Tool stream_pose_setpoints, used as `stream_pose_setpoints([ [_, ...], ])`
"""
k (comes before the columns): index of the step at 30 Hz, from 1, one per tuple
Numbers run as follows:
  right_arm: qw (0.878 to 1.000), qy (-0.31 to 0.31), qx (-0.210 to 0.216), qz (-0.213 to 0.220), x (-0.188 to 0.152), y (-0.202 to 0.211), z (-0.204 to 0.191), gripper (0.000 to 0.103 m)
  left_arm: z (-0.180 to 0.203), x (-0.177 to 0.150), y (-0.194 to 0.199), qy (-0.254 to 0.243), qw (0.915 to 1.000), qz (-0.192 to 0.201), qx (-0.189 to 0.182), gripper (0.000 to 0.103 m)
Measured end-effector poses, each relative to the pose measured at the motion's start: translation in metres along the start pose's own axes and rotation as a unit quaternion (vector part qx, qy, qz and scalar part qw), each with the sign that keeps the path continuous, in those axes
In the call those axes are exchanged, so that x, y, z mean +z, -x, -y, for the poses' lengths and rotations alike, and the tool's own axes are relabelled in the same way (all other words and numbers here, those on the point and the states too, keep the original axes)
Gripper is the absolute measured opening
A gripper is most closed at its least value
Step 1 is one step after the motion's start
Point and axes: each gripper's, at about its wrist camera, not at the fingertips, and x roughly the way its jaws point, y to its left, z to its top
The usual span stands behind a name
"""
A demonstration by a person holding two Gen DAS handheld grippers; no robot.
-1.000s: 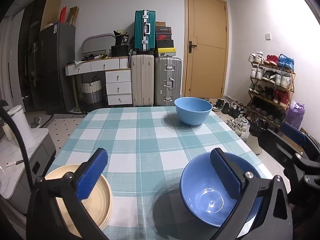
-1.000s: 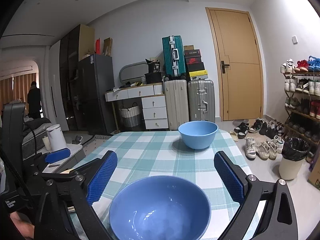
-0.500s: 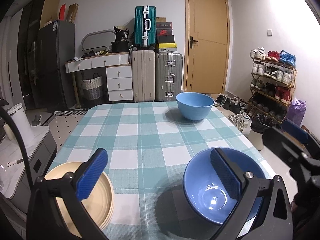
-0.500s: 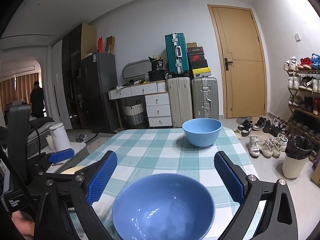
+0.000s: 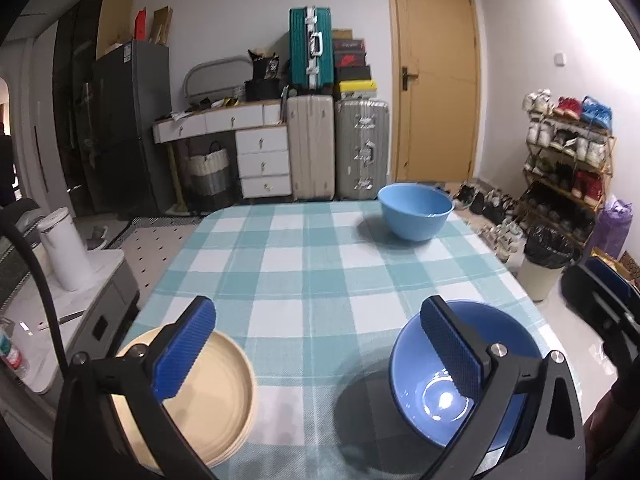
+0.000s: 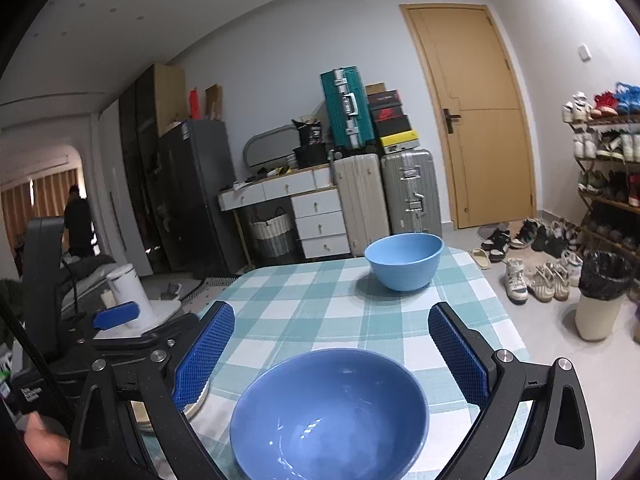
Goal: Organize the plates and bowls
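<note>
Blue-padded right claw [image 6: 332,352] gapes wide over the dark blue bowl [image 6: 328,416] (gripping nothing), left claw [image 5: 316,352] likewise wide.

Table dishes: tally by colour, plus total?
Dark blue bowl: 1
Light blue bowl: 1
Cream plate stack: 1 stack; number of plates in it unclear
Total: 3 dish items on the checked tablecloth

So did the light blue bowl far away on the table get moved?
No. The light blue bowl sits on the same checks near the far right corner of the checkered tablecloth; only the cameras shifted, so the whole room slid together.
</note>
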Motion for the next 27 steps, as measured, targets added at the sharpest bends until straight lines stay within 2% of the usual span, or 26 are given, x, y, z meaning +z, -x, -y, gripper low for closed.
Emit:
stream_pose_setpoints([
  [7,0.999,-0.029,-0.013,-0.004,0.024,0.015,0.018,0.099,-0.021,0.038,-0.007,0.039,0.9981,-0.048,-0.008,0.103],
  [11,0.998,-0.058,-0.008,-0.018,0.065,0.017,0.043,0.099,-0.030,0.070,-0.024,0.044,0.9968,-0.067,-0.001,0.103],
  [16,0.998,-0.062,-0.002,-0.013,0.124,0.007,0.070,0.099,-0.036,0.109,-0.064,0.048,0.9950,-0.088,0.000,0.103],
  [21,0.996,-0.068,-0.019,-0.047,0.168,-0.042,0.100,0.100,-0.024,0.134,-0.117,0.038,0.9914,-0.124,-0.012,0.103],
  [26,0.985,-0.102,-0.052,-0.127,0.183,-0.127,0.138,0.100,0.003,0.147,-0.172,0.007,0.9864,-0.162,-0.026,0.103],
  [27,0.981,-0.109,-0.063,-0.145,0.182,-0.145,0.146,0.100,0.013,0.148,-0.189,-0.018,0.9852,-0.169,-0.025,0.103],
])
